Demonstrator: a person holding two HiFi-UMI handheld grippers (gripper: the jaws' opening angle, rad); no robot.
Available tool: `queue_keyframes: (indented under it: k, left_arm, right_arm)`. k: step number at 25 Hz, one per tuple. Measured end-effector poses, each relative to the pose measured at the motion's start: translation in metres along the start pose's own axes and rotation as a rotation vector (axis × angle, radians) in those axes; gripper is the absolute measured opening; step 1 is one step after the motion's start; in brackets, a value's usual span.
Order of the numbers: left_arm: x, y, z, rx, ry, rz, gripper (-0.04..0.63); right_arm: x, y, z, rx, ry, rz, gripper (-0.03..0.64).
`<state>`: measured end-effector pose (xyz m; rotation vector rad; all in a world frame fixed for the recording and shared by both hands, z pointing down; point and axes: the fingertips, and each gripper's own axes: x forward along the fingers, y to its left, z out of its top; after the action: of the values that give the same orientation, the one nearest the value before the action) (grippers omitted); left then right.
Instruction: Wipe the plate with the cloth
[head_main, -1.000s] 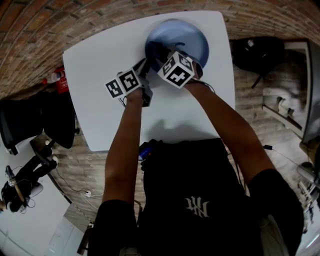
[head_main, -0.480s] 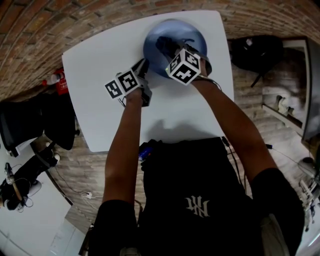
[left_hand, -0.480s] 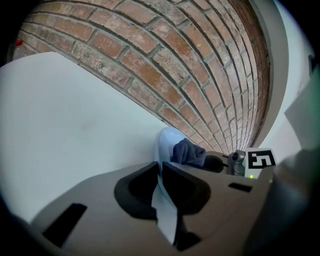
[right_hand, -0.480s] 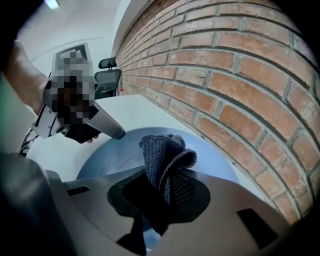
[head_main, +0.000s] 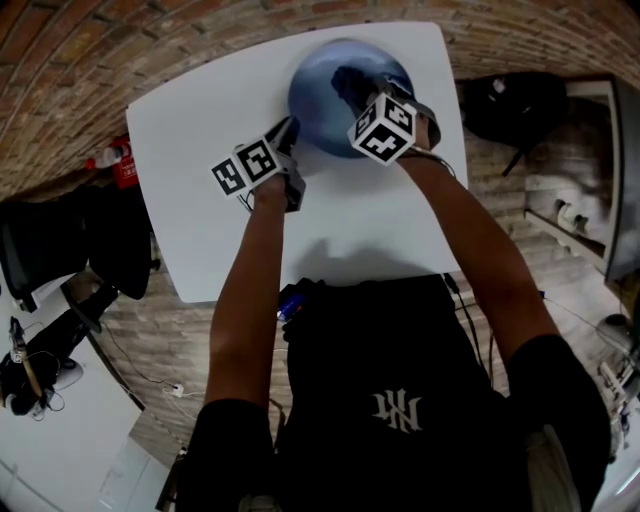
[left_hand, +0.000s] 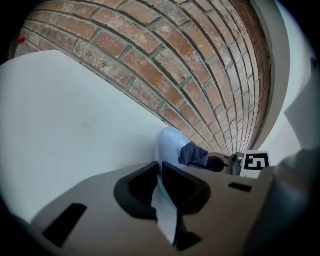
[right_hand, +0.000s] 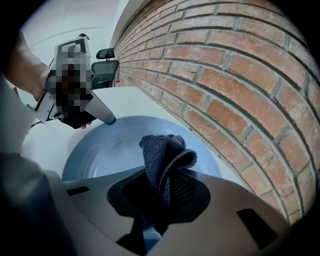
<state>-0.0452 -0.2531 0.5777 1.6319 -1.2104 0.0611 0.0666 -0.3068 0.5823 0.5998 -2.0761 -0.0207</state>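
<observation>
a: what does the right gripper (right_hand: 165, 195) hold?
b: a dark, bunched cloth (right_hand: 167, 155), squeezed tight over the blue plate (right_hand: 100, 155).
a: and the other one?
b: the left gripper (right_hand: 107, 119) touches the plate's far rim. a brick wall (right_hand: 235, 95) runs beside the white surface (right_hand: 135, 102).

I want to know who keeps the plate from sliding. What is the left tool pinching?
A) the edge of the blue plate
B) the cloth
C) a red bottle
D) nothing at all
A: in the left gripper view the left tool has its jaws closed on the rim of the plate, while the cloth is gripped in the right tool.
</observation>
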Motion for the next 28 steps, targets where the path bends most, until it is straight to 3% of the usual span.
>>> queue_keyframes:
  k: [20, 28]
  left_arm:
    - [0.0, 0.001, 0.0, 0.003, 0.008, 0.004, 0.032]
    - [0.0, 0.001, 0.0, -0.002, 0.005, 0.007, 0.032]
  right_arm:
    - [-0.014, -0.057, -0.04, 0.014, 0.149, -0.175, 0.086]
    - [-0.013, -0.057, -0.039, 0.159, 0.116, -0.113, 0.084]
